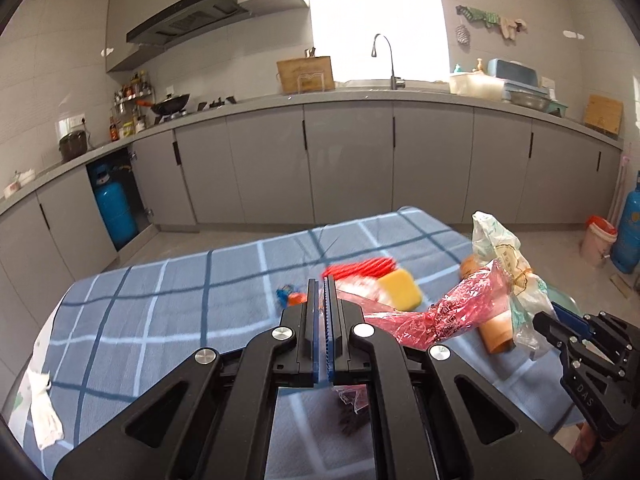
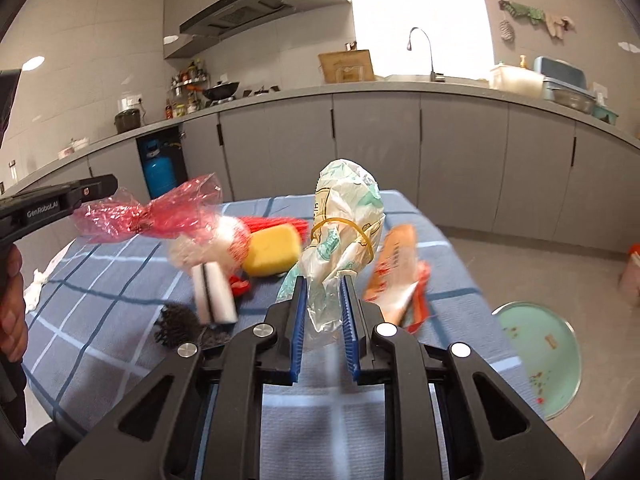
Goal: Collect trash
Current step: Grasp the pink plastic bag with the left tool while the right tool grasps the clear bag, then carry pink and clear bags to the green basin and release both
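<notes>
1. Step in hand, by the look of it: lifting two pieces of trash off the table (image 1: 160, 312) at once, one per gripper.
2. Nearest, right gripper (image 2: 324, 304): fingers (image 2: 299, 312) closed to a narrow gap and pinching the clear tail of the white-and-green plastic bag (image 2: 348, 216). Bag standing up from the pinch, with a yellow rubber band (image 2: 340, 232) round its waist.
3. Left gripper (image 1: 324, 292): fingers pressed fully together. From the right wrist view, gripping one end of the red cellophane bag (image 2: 160, 212), the rest stretched sideways above the blue checked cloth.
4. Just beyond, left on the cloth: black scrubber (image 2: 176, 324), yellow sponge (image 2: 272, 252), red ribbed bundle (image 2: 280, 224). Orange packet (image 2: 396, 264) just beside the held white-and-green bag, too blurred to tell whether lying there or hanging with it.
5. Farther right, down on the floor: pale green round basin (image 2: 560, 380) with a few scraps inside, probably the drop-off place.
6. Next move: carry both bags clear of the table edge and over that basin. Keep both pinches firm on the way, thin film being prone to slip. Open only once above the rim, then come back for the sponge, scrubber and bundle.
</notes>
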The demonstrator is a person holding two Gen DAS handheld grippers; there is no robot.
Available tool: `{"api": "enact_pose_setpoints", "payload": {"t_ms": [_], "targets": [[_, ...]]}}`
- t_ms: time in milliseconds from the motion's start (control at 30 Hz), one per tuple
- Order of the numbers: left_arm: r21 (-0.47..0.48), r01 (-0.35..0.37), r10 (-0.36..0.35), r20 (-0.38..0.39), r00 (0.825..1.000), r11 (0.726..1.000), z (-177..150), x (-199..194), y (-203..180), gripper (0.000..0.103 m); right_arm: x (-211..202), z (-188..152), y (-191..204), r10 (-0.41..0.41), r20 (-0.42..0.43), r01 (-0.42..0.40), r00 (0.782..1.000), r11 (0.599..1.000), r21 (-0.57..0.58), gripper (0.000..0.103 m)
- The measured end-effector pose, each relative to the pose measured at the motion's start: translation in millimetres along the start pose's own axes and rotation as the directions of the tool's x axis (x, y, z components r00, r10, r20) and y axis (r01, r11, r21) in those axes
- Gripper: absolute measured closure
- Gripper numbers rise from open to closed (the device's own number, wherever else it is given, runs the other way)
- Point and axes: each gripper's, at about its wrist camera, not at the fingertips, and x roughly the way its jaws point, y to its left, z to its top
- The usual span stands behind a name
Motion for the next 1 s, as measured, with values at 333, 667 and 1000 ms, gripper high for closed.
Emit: {"api": "enact_pose_setpoints", "payload": {"t_ms": [333,667,1000], "targets": [[0.077,0.118,-0.121,0.029,0.992,0.990,30,23,-75,0.099,-9,7,-66,-0.125,0.016,0.123,0.992,0.989,0.081,0.085],[0.148,0.232,-0.237,0.018,0.971,0.961,44,45,-151,0.099,-18,-1,-133,-0.249,0.000,0.246,0.969,0.958,0.151,0.084],[0.198,0.318,-0.319,-0.030,0.947,0.927,53,80,-226,0.099,-19,-14,-198,-0.340,-0.046,0.342,0.939,0.917,0.204,0.084]]}}
